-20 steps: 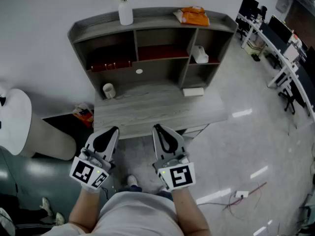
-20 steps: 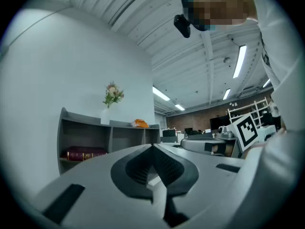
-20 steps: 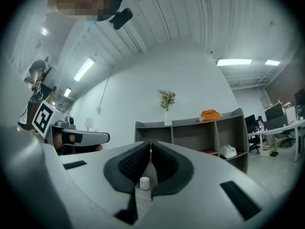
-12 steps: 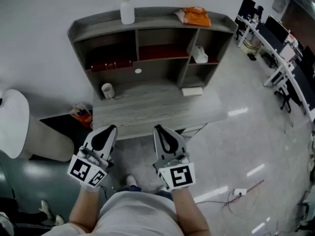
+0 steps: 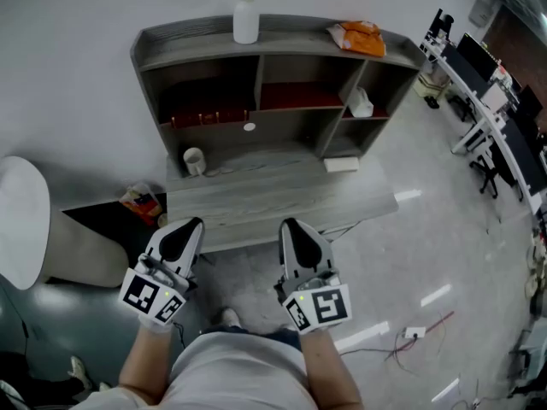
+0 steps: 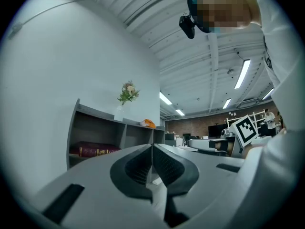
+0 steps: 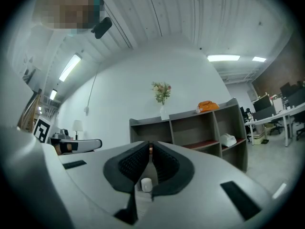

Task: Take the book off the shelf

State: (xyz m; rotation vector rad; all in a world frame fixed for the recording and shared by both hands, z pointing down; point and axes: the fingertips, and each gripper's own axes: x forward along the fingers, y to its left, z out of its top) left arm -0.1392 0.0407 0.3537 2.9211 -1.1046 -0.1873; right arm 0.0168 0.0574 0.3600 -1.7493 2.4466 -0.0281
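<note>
Clenched on nothing, side by side at the desk's (image 5: 282, 196) near edge: left gripper (image 5: 193, 224) and right gripper (image 5: 291, 224), with book (image 5: 198, 114) well ahead of the left one, in shelf's (image 5: 192, 43) left bay.

- Shelf unit (image 5: 197, 43) and desk (image 5: 273, 196): matt grey wood grain.
- Floor (image 5: 444, 246): glossy, mirroring ceiling lights.
- Vase (image 5: 246, 24): smooth, white.
- Orange bag (image 5: 359, 37): crinkled, plastic-looking.
</note>
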